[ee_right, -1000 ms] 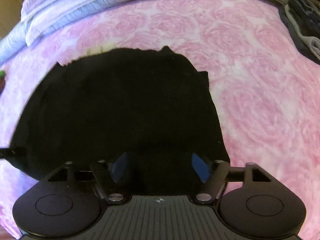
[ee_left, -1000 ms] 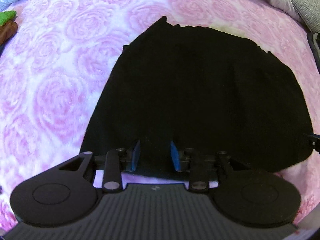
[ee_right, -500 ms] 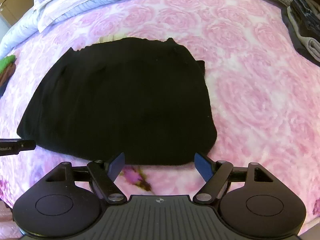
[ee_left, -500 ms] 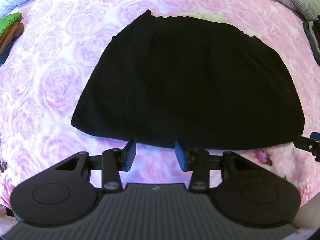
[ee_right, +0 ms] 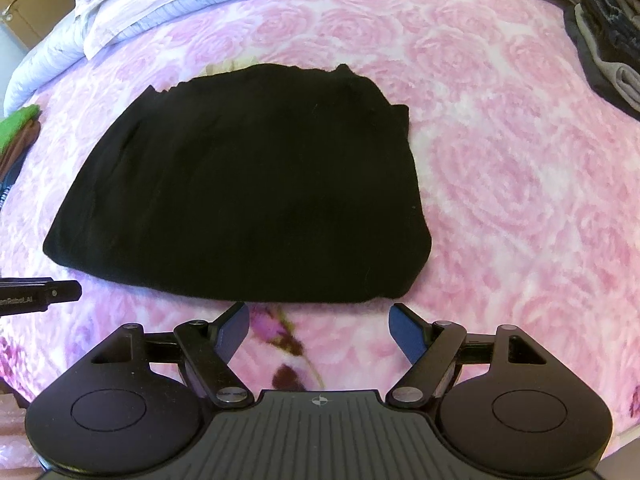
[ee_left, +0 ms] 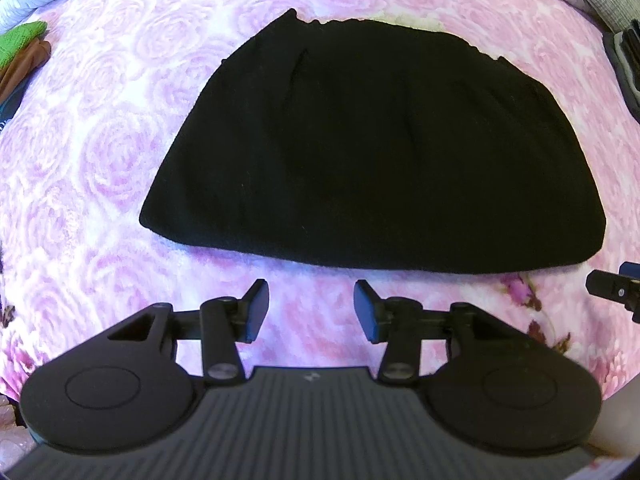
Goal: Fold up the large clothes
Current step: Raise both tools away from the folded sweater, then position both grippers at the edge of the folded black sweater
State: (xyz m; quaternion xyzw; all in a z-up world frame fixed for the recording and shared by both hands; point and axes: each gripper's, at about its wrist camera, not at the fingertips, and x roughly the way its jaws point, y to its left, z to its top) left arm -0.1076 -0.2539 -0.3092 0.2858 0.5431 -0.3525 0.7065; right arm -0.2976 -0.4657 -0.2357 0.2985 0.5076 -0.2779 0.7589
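Green and brown cloths (ee_left: 22, 56): piled at nine o'clock, at the bed's left edge; cut off by the frame, so I cannot tell what they are.
Pale quilt (ee_right: 132, 4): bunched at eleven o'clock along the far side of the bed, partly out of view.
My left gripper (ee_left: 307, 311): blue pads apart, holding nothing, hovering over bare blanket just short of the garment's near hem.
Pink rose blanket (ee_right: 500, 168): covers the whole bed under everything.
Black garment (ee_left: 380, 152): lies flat at twelve o'clock in the middle of the blanket, near edge rounded; its layers and seams are lost in the dark fabric, so I cannot make out the kind of garment.
My right gripper (ee_right: 320, 324): fingers spread wide, empty, just clear of the hem's right part; only its tip shows in my left camera.
Dark and grey stack (ee_right: 612, 40): folded clothes at two o'clock, cropped by the frame.
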